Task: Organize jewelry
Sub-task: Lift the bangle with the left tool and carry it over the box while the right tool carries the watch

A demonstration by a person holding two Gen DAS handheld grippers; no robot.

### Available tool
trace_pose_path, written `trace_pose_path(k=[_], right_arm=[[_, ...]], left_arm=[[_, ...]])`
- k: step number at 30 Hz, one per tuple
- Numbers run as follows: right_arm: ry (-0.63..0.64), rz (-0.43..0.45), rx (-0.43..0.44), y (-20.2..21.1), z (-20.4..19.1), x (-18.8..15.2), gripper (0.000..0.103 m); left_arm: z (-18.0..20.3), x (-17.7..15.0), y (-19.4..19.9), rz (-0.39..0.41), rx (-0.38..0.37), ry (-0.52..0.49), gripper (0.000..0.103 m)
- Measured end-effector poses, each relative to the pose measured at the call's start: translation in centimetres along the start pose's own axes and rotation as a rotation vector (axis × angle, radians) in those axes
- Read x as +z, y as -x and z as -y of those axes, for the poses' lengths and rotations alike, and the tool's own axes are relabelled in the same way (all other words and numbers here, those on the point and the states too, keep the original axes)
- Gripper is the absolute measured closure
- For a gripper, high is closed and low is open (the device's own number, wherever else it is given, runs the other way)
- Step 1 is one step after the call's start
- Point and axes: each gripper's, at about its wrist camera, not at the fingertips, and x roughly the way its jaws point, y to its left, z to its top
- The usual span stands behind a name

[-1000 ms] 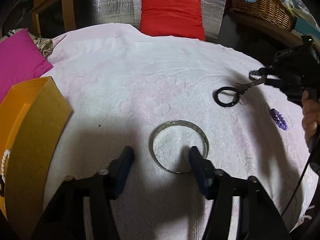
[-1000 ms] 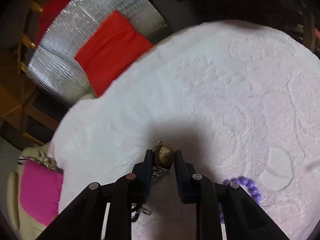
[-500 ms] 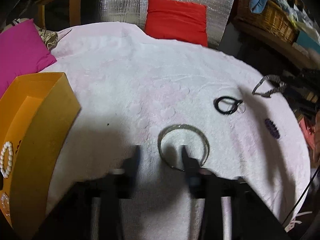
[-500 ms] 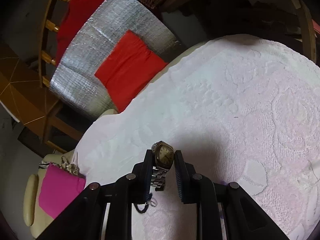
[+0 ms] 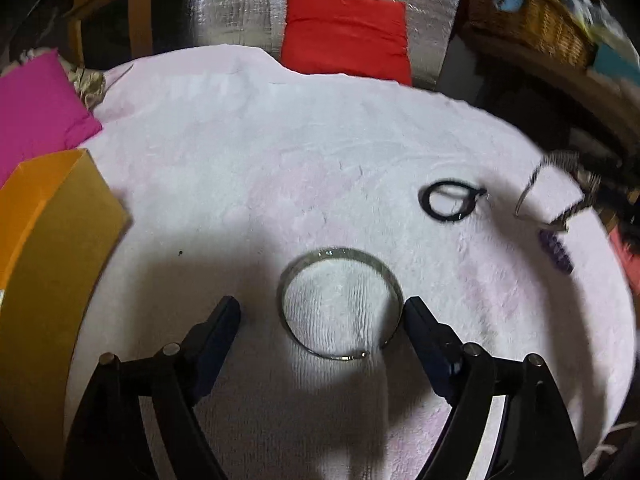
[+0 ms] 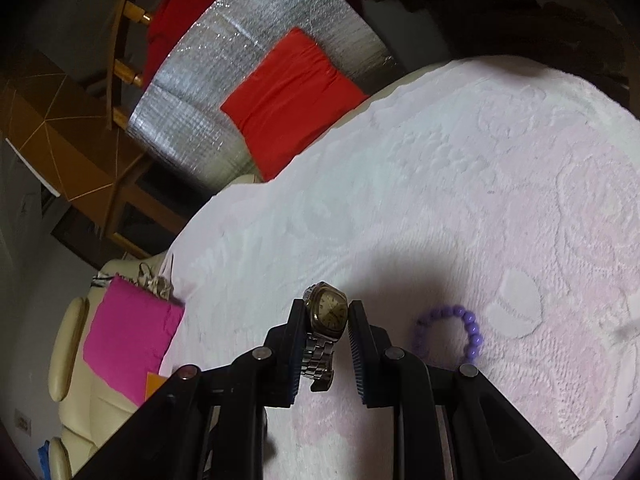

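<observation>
My left gripper (image 5: 322, 310) is open over the pale pink towel (image 5: 248, 168), its fingers either side of a thin silver bangle (image 5: 340, 304) that lies flat. A black ring-shaped bracelet (image 5: 450, 200) and a purple bead bracelet (image 5: 556, 254) lie further right. The watch shows blurred at the far right (image 5: 560, 196), lifted by the other gripper. My right gripper (image 6: 328, 314) is shut on a gold-faced wristwatch (image 6: 328, 314), held above the towel with its metal band hanging down. The purple bead bracelet (image 6: 452, 330) lies just right of it.
An open orange box (image 5: 52, 240) stands at the towel's left edge. A magenta cushion (image 5: 36, 108) lies behind it. A red cushion (image 5: 346, 36) leans on a silver foil panel (image 5: 320, 0) at the back. A wicker basket (image 5: 532, 28) sits at the back right.
My left gripper closed partway, then opened wide again around the bangle. My right gripper lifted the watch off the towel and carried it up and right.
</observation>
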Motion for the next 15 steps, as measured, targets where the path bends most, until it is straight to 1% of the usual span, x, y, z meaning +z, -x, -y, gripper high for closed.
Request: trace_pose_path(k=[4,6,11,15], right_arm=[[-0.009,-0.016,0.005,-0.3,0.2,-0.2,0.080],[-0.003,-0.018,0.005,-0.4,0.0,-0.4,0.080],[0.013,-0.023,0.000,-0.7,-0.8,-0.6,0.080],[0.027,-0.028,0.020,-0.9,-1.4,-0.7,0.080]], left_arm=[[0.3,-0.2,0.2,0.007,-0.005,-0.026,0.020],[0.4,-0.3,0.4,0.011,-0.011,-0.040,0.038],[0.2,-0.2,0.8,0.016,-0.009,-0.048,0.040],[0.2,0.0,1.6,0.038,0.002,-0.054,0.041]])
